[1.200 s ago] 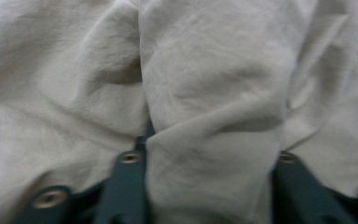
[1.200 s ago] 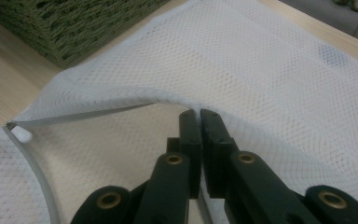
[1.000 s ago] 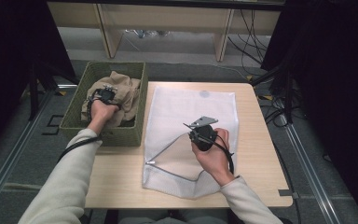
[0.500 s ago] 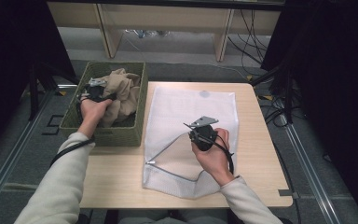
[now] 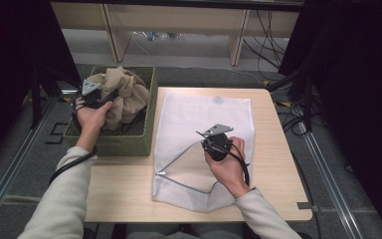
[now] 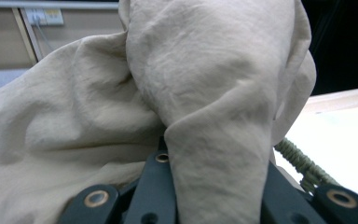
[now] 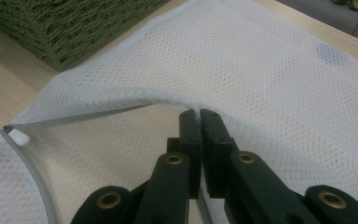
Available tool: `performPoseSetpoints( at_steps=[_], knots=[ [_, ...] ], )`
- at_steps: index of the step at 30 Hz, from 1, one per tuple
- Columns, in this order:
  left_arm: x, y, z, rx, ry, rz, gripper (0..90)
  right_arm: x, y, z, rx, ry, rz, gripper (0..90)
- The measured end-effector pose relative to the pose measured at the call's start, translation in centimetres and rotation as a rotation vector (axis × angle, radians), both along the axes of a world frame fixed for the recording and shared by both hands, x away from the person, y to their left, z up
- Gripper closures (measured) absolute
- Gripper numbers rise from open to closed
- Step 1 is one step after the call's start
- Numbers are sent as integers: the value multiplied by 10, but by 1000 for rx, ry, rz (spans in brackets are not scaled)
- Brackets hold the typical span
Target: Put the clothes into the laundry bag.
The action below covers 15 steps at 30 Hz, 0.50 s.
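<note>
The wooden table (image 5: 129, 189) takes up the middle of the room, with dark floor and cable runs on both sides. Most of its top is covered by a white mesh laundry bag (image 5: 214, 114) lying flat, its zipped mouth toward the person. Against the table's left edge sits a green woven basket (image 5: 124, 142), and a crumpled beige garment (image 5: 124, 94) is heaped in it.

The left gripper (image 5: 110, 95) has its jaws clamped on a fold of that garment; in the left gripper view the cloth (image 6: 214, 140) drapes right over the jaws. The right gripper (image 5: 202, 138) is pinched tight on the upper lip of the bag's mouth, holding it raised off the table so a dark opening shows beneath. In the right gripper view the white zipper pull (image 7: 17, 137) lies off to the side of the opening.

To my eye the job is getting the garment into the bag. Doing it well means lifting the cloth high enough that its trailing folds clear the basket's near wall, then carrying it across low toward the mouth. The right hand ought to keep the lip up and taut, or the mesh will sag shut.

There is bare table in front of the basket, so the path is free. The bag's mouth is the tight spot: a bunched garment could catch on the lip.
</note>
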<state>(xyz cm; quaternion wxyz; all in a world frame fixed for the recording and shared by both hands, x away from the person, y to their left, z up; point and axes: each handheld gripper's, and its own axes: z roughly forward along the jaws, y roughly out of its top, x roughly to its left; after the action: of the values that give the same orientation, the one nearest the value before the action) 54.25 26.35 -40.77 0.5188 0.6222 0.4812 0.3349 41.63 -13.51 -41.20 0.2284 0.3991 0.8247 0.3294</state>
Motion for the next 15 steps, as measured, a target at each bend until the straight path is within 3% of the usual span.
performPoseSetpoints(
  at_steps=[3, 8, 10, 15],
  knots=[
    [-4, 1, 5, -6, -39, -5, 833, 0, 0, 1, 7, 2, -5, 891],
    [-13, 3, 18, -16, -107, -8, 832, 1, -1, 1, -6, -32, 23, 891],
    [-16, 4, 23, -13, -128, -10, 832, -1, 1, 2, 12, -22, -1, 891],
    [-27, 4, 37, -22, -184, -18, 833, -2, -1, 5, 18, -53, 7, 892]
  ],
)
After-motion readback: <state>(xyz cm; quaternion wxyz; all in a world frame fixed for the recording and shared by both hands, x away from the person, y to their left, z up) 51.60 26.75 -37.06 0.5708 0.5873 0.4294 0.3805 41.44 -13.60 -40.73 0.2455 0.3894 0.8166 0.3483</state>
